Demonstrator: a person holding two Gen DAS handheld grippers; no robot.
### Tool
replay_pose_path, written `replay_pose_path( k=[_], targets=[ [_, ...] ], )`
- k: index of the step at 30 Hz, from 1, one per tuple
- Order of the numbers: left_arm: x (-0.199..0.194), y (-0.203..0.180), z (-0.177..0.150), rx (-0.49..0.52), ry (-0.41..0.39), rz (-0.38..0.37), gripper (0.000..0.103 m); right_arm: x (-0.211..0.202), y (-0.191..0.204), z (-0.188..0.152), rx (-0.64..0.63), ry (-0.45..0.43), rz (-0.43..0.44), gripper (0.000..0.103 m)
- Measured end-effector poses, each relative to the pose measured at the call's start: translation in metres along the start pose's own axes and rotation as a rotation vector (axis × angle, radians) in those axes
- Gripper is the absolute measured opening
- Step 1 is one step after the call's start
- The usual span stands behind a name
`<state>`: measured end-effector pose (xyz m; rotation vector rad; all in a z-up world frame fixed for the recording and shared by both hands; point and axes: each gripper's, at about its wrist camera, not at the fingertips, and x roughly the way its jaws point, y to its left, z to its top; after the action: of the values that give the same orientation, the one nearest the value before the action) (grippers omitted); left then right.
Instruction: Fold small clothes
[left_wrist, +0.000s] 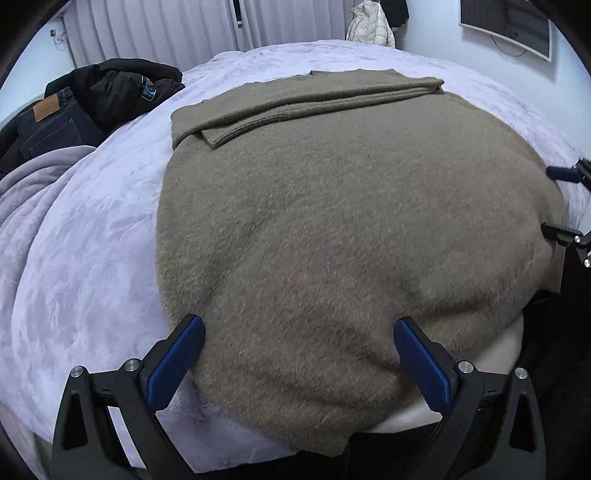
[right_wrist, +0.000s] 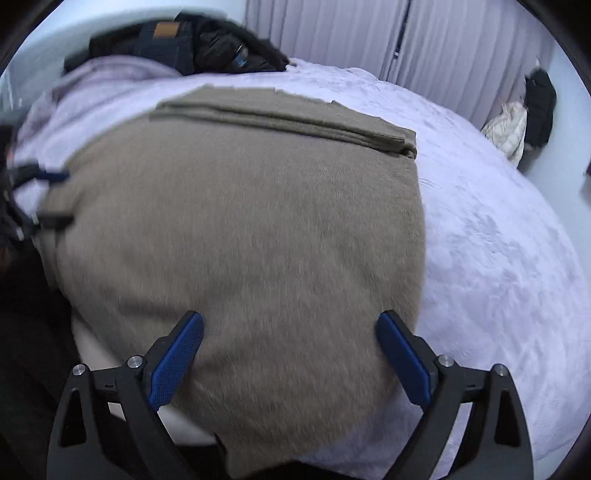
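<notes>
While it lies spread flat over the near part of the bed, the grey-brown sweater (left_wrist: 332, 221) has its near hem hanging over the mattress edge, and both sleeves are already folded across its far end in a stacked band (left_wrist: 314, 99). In the right wrist view the same knit (right_wrist: 240, 229) fills the middle of the frame, with the folded band (right_wrist: 288, 122) running across its top.

Over the near hem, toward the sweater's left side, the left gripper (left_wrist: 299, 332) stands with its jaws spread wide, blue pads (left_wrist: 177, 362) apart and nothing pinched between them; only fabric shows in the gap. Toward the sweater's right side, the right gripper (right_wrist: 290, 328) has its jaws equally wide, its blue pads (right_wrist: 177, 358) clear of any grip. Motion blur smears that view, so whether its tips brush the cloth I cannot tell. Each gripper also shows at the edge of the other's view: the right (left_wrist: 565, 206) beside the sweater's right border, the left (right_wrist: 44, 195) at its left border.

Under the sweater lies a pale lilac bedspread (left_wrist: 92, 240), bunched into folds at the left. Dark jeans (left_wrist: 51, 125) and black clothing (left_wrist: 122, 85) are piled at the far left corner. Behind the bed hang vertical blinds (left_wrist: 166, 29), a cream jacket (left_wrist: 369, 26) hangs on the wall, and a screen (left_wrist: 506, 26) is mounted at the right
</notes>
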<state>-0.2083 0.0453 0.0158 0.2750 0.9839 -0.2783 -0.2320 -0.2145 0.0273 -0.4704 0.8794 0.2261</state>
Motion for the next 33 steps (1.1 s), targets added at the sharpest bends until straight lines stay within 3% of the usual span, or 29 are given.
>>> replay_pose_path(
  k=[3, 7, 10, 12, 16, 20, 23, 26, 29, 33],
  targets=[
    [-0.017, -0.006, 0.004, 0.006, -0.041, 0.006, 0.103, -0.018, 0.016, -0.001, -0.067, -0.016, -0.062, 0.097],
    [-0.018, -0.031, 0.035, -0.014, -0.091, -0.055, 0.103, -0.035, 0.055, 0.018, -0.193, -0.130, -0.021, 0.097],
    [0.011, -0.049, 0.045, 0.043, -0.035, -0.028, 0.103, -0.019, 0.086, 0.037, -0.294, -0.127, -0.022, 0.097],
    [0.016, -0.041, 0.039, 0.032, -0.044, -0.068, 0.103, -0.001, 0.088, 0.040, -0.321, -0.081, -0.019, 0.097],
    [0.010, -0.011, 0.016, 0.013, -0.045, -0.083, 0.103, 0.011, 0.039, 0.023, -0.159, -0.016, 0.108, 0.101],
    [0.001, 0.005, -0.003, 0.012, -0.015, -0.056, 0.103, 0.001, -0.008, -0.013, -0.079, -0.002, 0.108, 0.101],
    [-0.018, 0.016, 0.010, -0.051, -0.042, -0.084, 0.103, -0.020, -0.020, -0.020, -0.055, 0.014, 0.073, 0.101],
    [-0.032, 0.023, 0.046, -0.138, -0.108, -0.084, 0.103, -0.045, -0.037, 0.003, 0.021, -0.069, 0.135, 0.101],
    [-0.018, 0.030, 0.097, -0.297, -0.109, -0.106, 0.103, -0.046, -0.052, 0.049, 0.146, -0.116, 0.121, 0.102],
    [0.030, 0.027, 0.144, -0.442, -0.012, -0.075, 0.103, 0.005, -0.061, 0.112, 0.315, -0.018, 0.111, 0.102]
  ],
)
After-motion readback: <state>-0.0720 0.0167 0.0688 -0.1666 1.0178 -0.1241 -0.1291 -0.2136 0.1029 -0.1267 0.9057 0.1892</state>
